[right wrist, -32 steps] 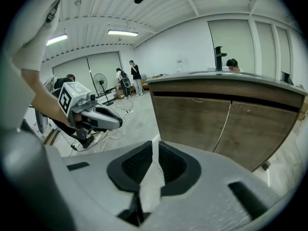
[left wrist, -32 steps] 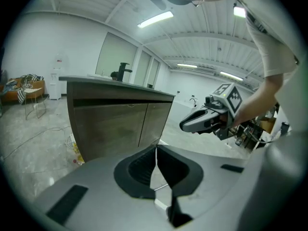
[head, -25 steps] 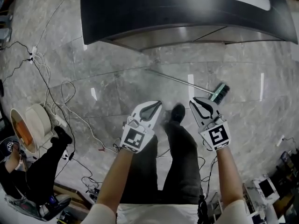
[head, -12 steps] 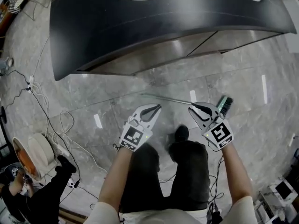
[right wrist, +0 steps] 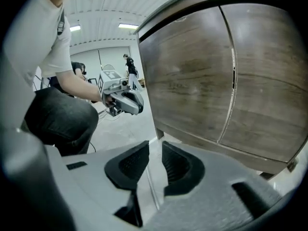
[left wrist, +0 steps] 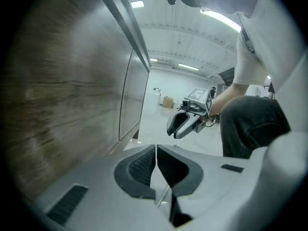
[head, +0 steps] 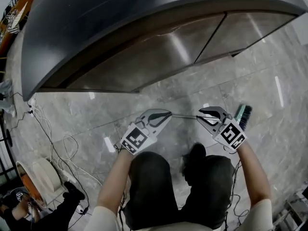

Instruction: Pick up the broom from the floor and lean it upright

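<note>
Fingers [right wrist: 130, 165] on the right gripper [right wrist: 155, 153] — how do they stand?
— Apart, just been opening, nothing pinched. Left gripper [left wrist: 156, 153] has its pair together, empty. Broom [head: 185, 116] lies on the floor [head: 274, 143] between both tips, brush end past the right ones.
And the grab?
— Open the left too, straddle the handle squarely, then clamp; it seems thin. Cabinet [head: 144, 57] looms just ahead of the fingers — lift back toward open floor.
</note>
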`<state>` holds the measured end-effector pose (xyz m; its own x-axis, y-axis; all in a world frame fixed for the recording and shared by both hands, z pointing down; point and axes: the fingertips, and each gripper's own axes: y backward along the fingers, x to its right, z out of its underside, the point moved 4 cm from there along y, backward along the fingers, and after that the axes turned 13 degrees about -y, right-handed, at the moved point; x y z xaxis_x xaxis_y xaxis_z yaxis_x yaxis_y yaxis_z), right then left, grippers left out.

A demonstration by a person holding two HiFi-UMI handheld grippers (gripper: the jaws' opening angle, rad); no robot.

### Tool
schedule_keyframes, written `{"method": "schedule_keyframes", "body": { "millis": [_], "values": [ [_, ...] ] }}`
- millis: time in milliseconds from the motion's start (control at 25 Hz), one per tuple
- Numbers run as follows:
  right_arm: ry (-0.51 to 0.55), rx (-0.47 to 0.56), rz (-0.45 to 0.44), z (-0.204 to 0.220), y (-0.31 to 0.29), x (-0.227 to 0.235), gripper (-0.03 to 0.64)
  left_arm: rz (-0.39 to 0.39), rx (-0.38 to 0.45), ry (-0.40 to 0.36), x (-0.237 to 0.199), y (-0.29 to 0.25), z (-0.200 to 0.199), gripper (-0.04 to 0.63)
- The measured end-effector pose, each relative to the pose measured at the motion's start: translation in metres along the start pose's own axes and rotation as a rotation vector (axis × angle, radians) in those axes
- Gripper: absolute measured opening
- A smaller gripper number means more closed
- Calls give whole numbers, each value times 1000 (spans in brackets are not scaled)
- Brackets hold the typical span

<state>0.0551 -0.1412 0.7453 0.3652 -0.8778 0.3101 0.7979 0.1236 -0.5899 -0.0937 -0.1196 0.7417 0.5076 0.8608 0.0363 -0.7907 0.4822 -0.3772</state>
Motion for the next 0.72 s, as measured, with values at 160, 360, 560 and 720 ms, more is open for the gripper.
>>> {"method": "schedule_keyframes", "body": {
  "millis": [160,360,560,720],
  "values": [
    [23,-18,-3,40,-21,12,86,28,9,-23,-8,-13,27,11],
    [23,-38,-19,83,-50,17,94,58,20,-22,-7,-28,57,11],
    [5,-51,-36,126,-87,21,104,113,19,-14,4,-34,84,11],
    [-8,-76,-57,158,-112,26,119,129,12,30,12,-38,109,11]
  ]
}}
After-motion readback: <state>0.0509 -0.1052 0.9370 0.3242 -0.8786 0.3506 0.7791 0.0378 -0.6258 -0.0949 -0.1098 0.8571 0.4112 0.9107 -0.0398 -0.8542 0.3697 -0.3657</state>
